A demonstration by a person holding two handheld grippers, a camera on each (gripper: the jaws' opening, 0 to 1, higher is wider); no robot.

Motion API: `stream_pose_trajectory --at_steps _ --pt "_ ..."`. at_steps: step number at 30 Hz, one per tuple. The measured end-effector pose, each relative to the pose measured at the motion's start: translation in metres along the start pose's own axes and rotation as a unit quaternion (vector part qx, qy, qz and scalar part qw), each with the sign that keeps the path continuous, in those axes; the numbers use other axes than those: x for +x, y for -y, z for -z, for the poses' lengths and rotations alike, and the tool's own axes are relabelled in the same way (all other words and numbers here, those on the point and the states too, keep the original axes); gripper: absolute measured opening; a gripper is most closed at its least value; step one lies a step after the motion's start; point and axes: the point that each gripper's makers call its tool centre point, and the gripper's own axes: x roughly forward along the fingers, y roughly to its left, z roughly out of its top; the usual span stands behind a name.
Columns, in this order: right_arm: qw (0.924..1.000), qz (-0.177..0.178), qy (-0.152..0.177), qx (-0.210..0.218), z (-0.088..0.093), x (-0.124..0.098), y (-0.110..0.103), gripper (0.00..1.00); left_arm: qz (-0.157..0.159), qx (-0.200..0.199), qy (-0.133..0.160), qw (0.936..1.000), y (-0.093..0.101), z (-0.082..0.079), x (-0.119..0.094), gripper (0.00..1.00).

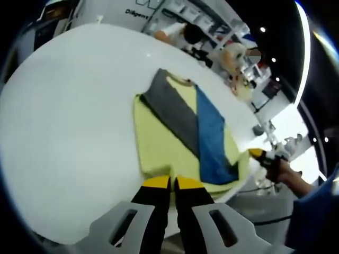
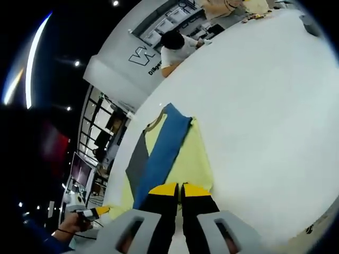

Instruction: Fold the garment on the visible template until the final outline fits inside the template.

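Observation:
A pale yellow garment [image 1: 159, 145] lies flat on the white table [image 1: 69, 116]. Its grey sleeve [image 1: 170, 108] and blue sleeve [image 1: 212, 140] are folded across the body and cross near the collar. My left gripper [image 1: 172, 183] hovers shut at the hem edge, holding nothing. The right gripper [image 1: 257, 154], in a hand, is off the garment's right side by the table edge. In the right gripper view the garment [image 2: 196, 159] shows its blue sleeve [image 2: 161, 156] over the grey one [image 2: 136, 161]. My right gripper [image 2: 180, 189] is shut near the hem. The left gripper [image 2: 94, 212] is at lower left.
The white table [image 2: 265, 106] stretches wide around the garment. A person in a white top [image 2: 177, 47] stands beyond the far edge, by shelving. Small items [image 1: 238, 79] sit near a table corner. Chairs and screens [image 2: 85, 174] stand beside the table.

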Motion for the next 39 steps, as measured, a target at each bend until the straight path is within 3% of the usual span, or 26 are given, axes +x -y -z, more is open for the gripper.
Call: stream_pose_trajectory --at_steps 15,20,39 --pt "1.0 0.001 0.008 0.003 -0.04 0.035 0.002 0.0 -0.012 -0.021 0.019 0.9995 -0.021 -0.034 0.015 0.0" --pt "1.0 -0.003 0.004 -0.008 -0.062 0.059 -0.001 0.0 -0.013 -0.024 0.022 0.9994 -0.028 -0.051 0.028 0.0" --pt "0.9998 0.001 0.004 -0.02 -0.108 0.117 -0.003 0.0 -0.011 0.0 0.028 0.9996 -0.039 -0.117 0.063 0.01"
